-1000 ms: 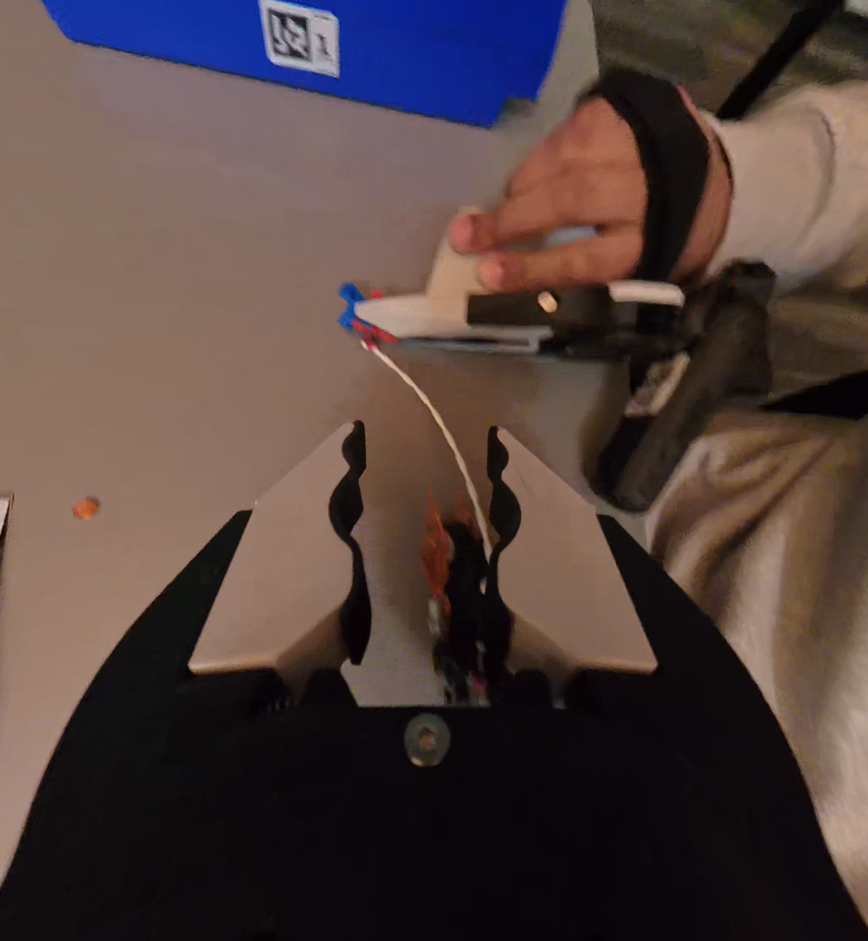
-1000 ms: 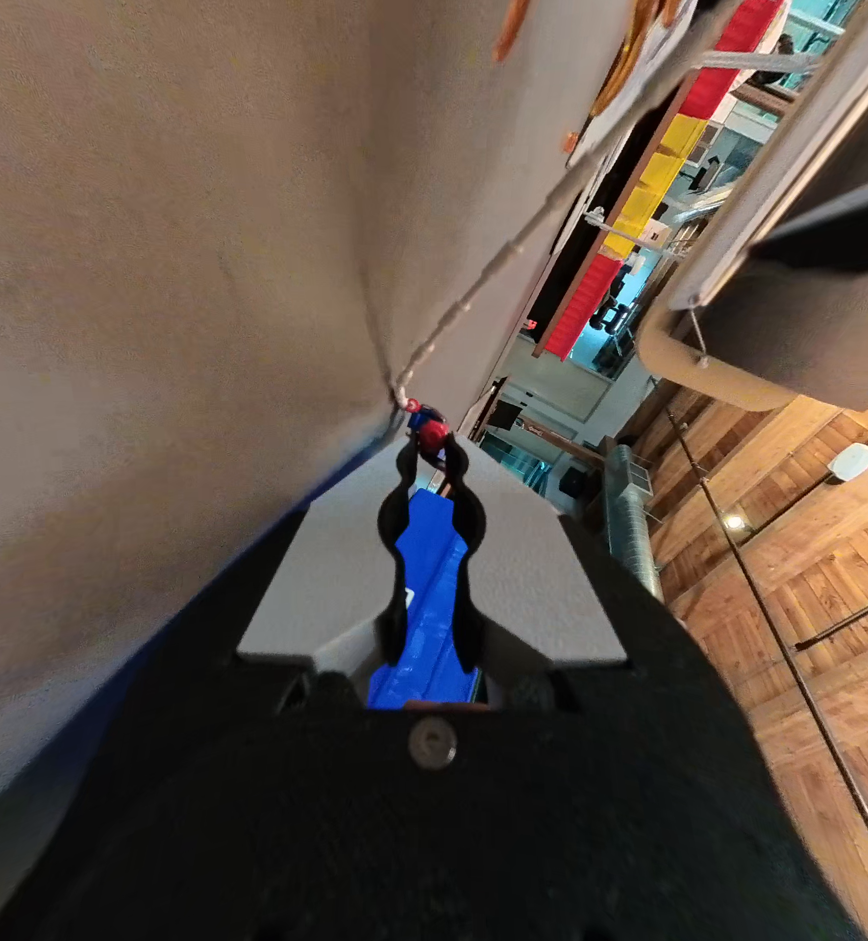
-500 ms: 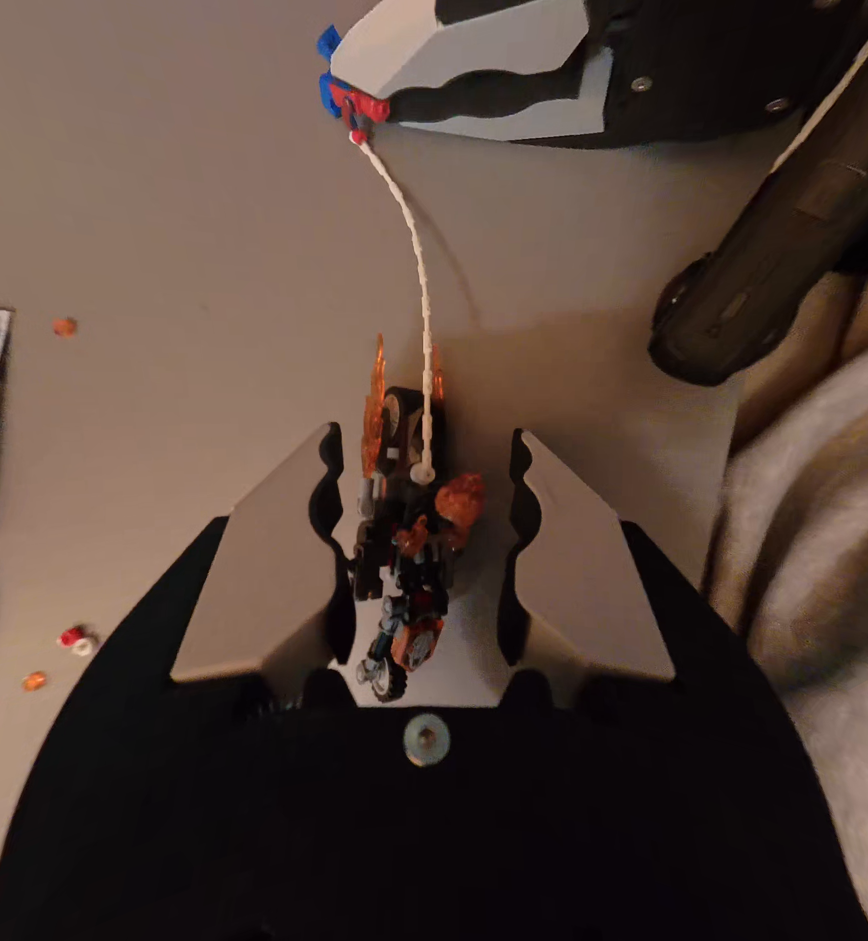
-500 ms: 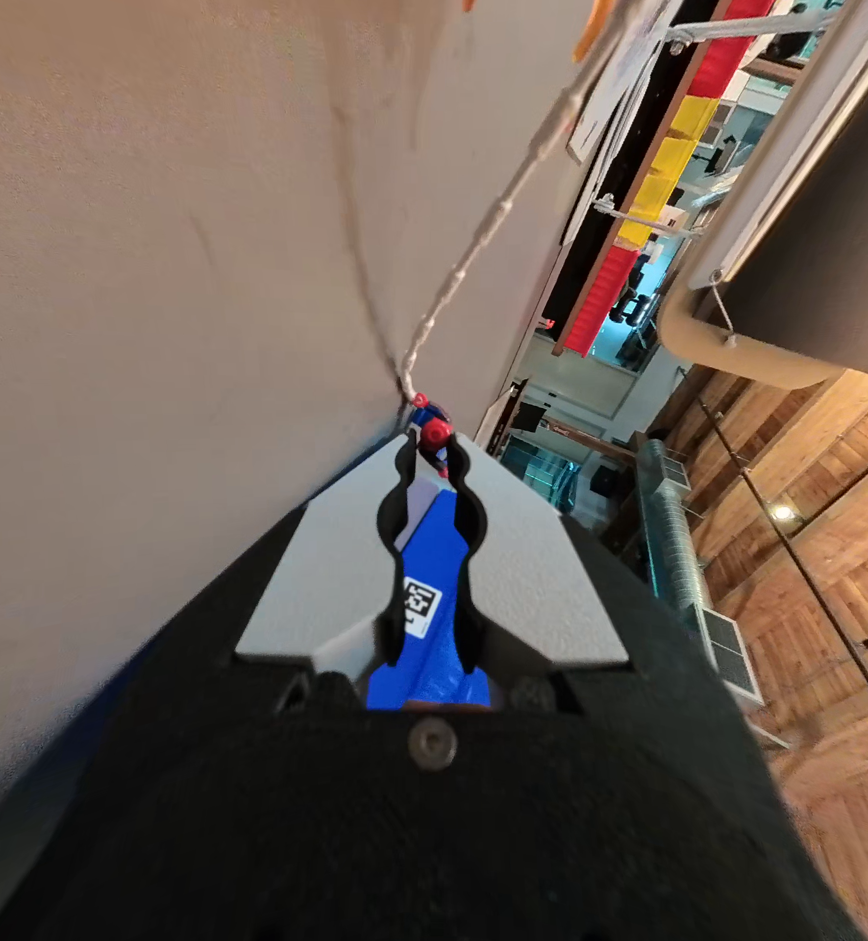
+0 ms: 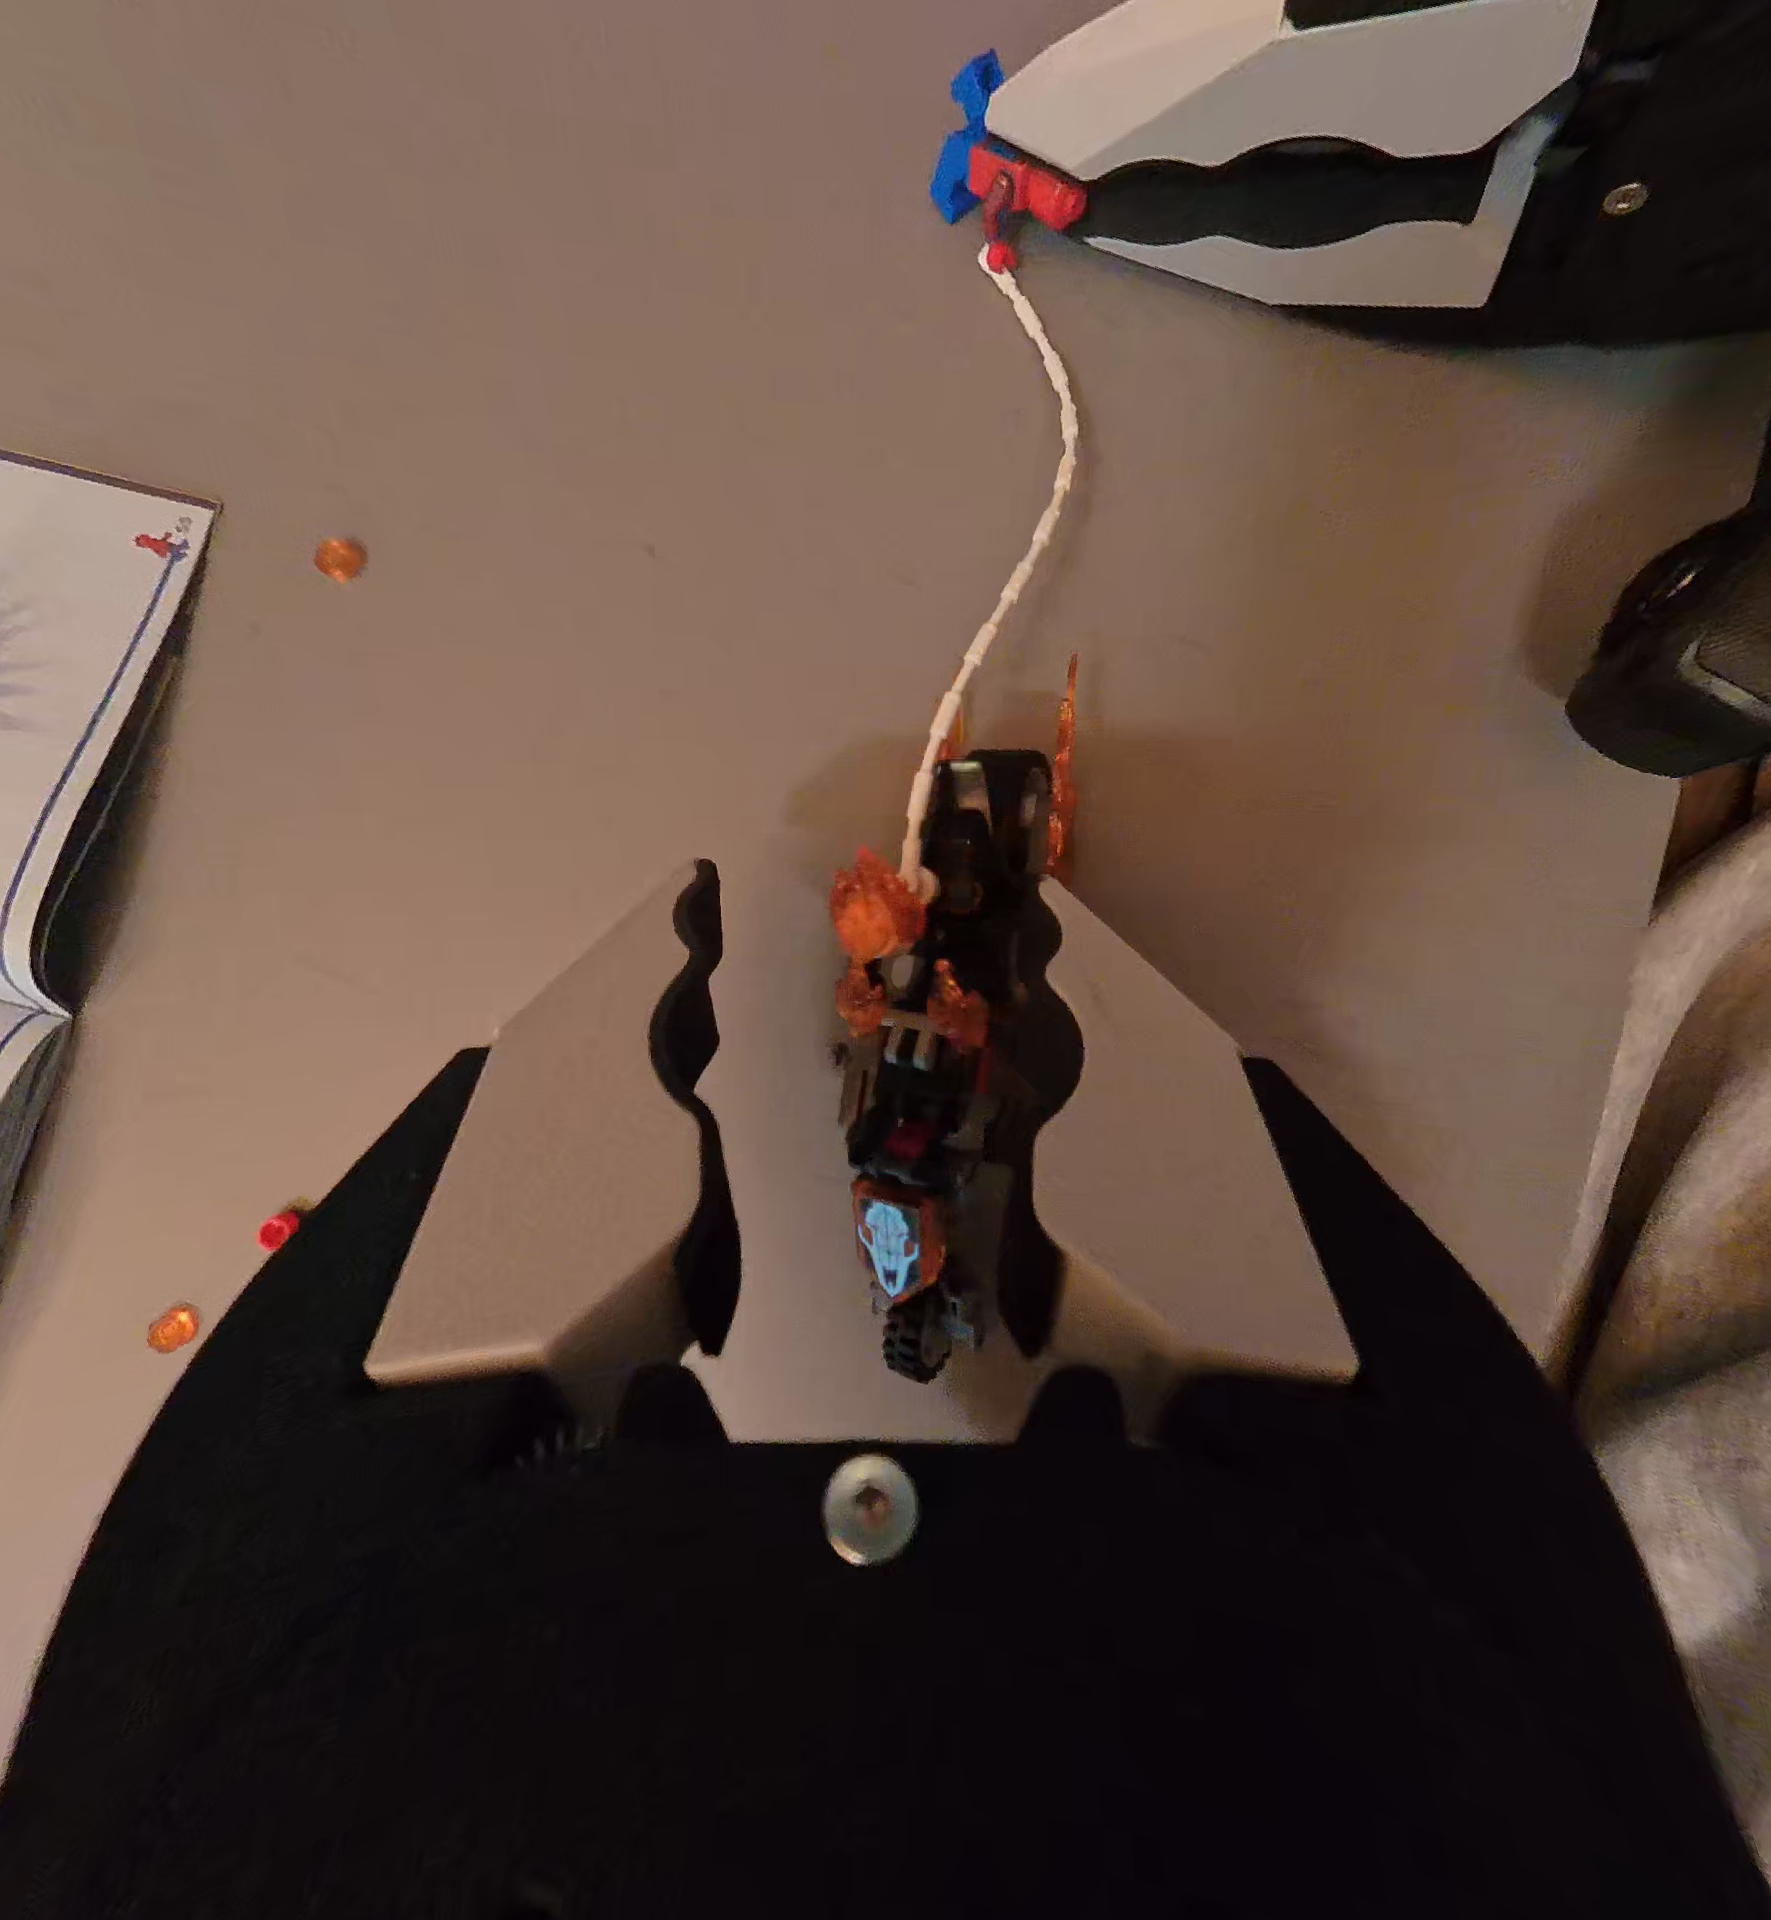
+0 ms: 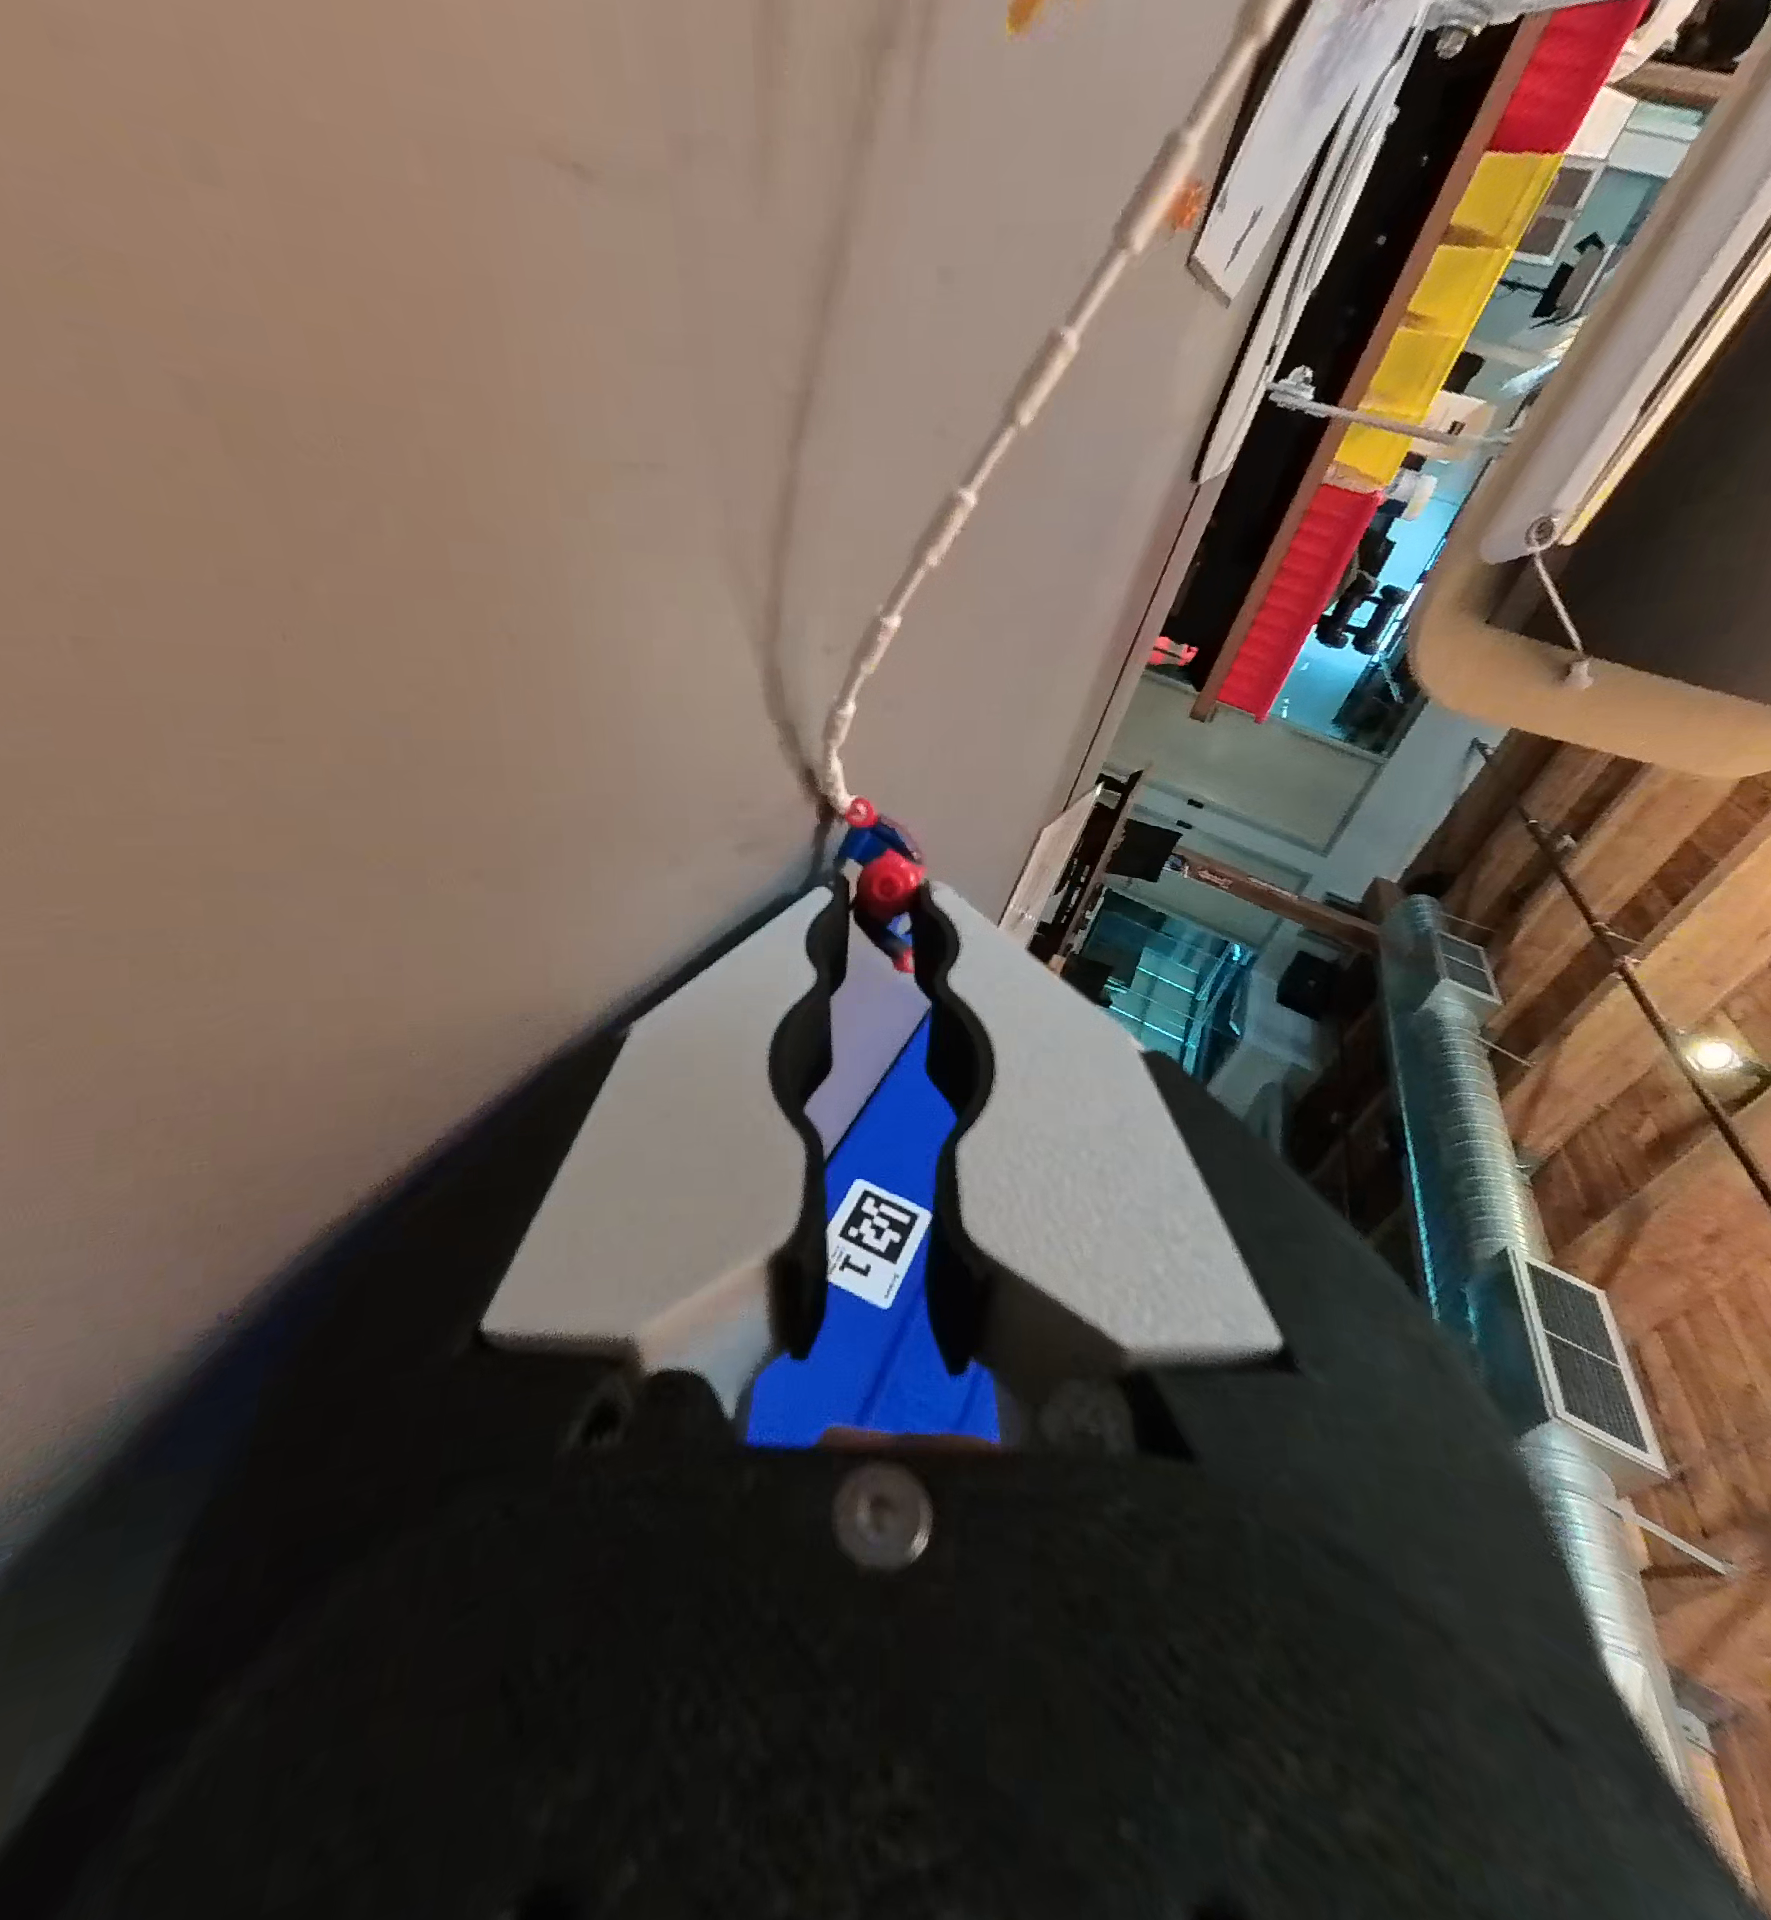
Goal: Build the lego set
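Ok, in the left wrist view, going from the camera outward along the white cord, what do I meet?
Motorbike model between the left gripper fingers → flame-headed figure → white cord → red and blue minifigure → right gripper.

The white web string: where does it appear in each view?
Left wrist view: the white web string curves from the red and blue minifigure, upper right, down to the motorcycle at centre.
Right wrist view: it rises from the minifigure toward the top.
Shared landmark: the minifigure.
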Demonstrator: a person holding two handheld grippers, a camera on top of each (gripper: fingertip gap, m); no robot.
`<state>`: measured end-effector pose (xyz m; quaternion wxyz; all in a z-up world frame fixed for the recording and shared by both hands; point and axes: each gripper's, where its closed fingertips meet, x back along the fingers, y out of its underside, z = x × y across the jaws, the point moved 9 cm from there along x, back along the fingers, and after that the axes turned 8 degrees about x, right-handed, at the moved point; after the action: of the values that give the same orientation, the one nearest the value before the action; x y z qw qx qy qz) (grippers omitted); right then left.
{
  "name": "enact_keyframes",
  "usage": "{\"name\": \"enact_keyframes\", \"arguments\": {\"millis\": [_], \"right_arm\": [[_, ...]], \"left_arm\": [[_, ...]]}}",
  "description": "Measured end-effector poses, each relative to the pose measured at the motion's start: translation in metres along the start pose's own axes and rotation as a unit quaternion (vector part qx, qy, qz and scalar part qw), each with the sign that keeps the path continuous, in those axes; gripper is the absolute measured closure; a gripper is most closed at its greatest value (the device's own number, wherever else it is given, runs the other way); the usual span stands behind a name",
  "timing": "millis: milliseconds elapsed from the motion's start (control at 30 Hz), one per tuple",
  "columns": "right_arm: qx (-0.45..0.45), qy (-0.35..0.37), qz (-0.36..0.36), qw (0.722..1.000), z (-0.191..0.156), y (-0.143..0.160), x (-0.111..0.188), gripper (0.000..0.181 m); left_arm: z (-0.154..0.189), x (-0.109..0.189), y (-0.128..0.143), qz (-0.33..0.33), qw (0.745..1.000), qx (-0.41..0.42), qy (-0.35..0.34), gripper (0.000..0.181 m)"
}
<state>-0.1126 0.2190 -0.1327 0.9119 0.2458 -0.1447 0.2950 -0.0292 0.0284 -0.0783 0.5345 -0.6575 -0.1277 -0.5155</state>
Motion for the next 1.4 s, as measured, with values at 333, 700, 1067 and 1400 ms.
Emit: {"name": "enact_keyframes", "arguments": {"millis": [333,700,1067,1400], "right_arm": [[0.015,0.006,-0.010,1.000,-0.002,0.000,0.001,0.171],[0.059,0.022,-0.039,0.997,-0.002,-0.009,0.004,0.171],[0.028,0.034,-0.029,0.999,0.001,-0.007,0.006,0.172],[-0.036,0.065,-0.027,0.997,0.022,0.012,0.021,0.173]], "left_arm": [[0.013,-0.003,-0.006,0.000,0.999,0.004,0.046,0.121],[0.023,0.000,-0.002,0.006,0.999,0.015,0.047,0.129],[0.022,0.000,-0.001,0.016,0.999,0.021,0.044,0.126],[0.028,0.017,-0.019,0.099,0.991,0.038,0.087,0.126]]}}
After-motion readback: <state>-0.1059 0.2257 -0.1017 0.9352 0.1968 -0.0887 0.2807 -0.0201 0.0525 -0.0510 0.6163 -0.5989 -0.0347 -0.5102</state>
